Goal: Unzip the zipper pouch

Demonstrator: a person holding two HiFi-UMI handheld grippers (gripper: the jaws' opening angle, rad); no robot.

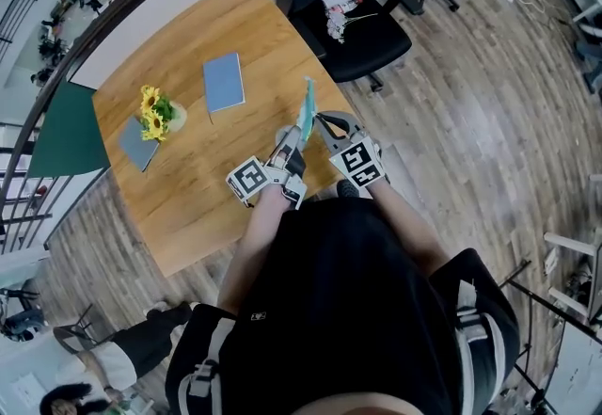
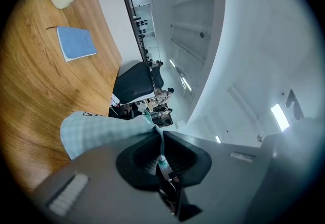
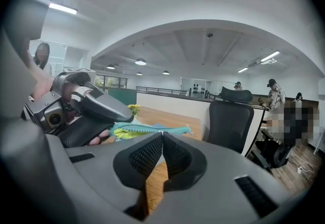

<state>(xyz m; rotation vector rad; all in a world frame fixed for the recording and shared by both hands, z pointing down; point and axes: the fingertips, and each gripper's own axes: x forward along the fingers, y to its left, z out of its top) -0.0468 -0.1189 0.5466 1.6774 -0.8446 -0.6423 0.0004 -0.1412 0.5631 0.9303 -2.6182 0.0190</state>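
Observation:
The zipper pouch (image 1: pixel 308 107) is pale teal checked cloth, held upright on edge above the wooden table's (image 1: pixel 202 197) near right corner. My left gripper (image 1: pixel 298 135) is shut on one end of it; in the left gripper view the cloth (image 2: pixel 96 131) runs in between the closed jaws (image 2: pixel 161 139). My right gripper (image 1: pixel 321 122) is shut right beside the pouch. In the right gripper view its jaws (image 3: pixel 162 135) meet in front of the zipper edge (image 3: pixel 152 129), where yellow-green lining shows. Whether they pinch the zipper pull I cannot see.
On the table lie a blue notebook (image 1: pixel 224 81), a vase of yellow flowers (image 1: pixel 158 112) and a grey-blue booklet (image 1: pixel 138 145). A black office chair (image 1: pixel 350 27) stands at the table's far right edge. Wood floor lies to the right.

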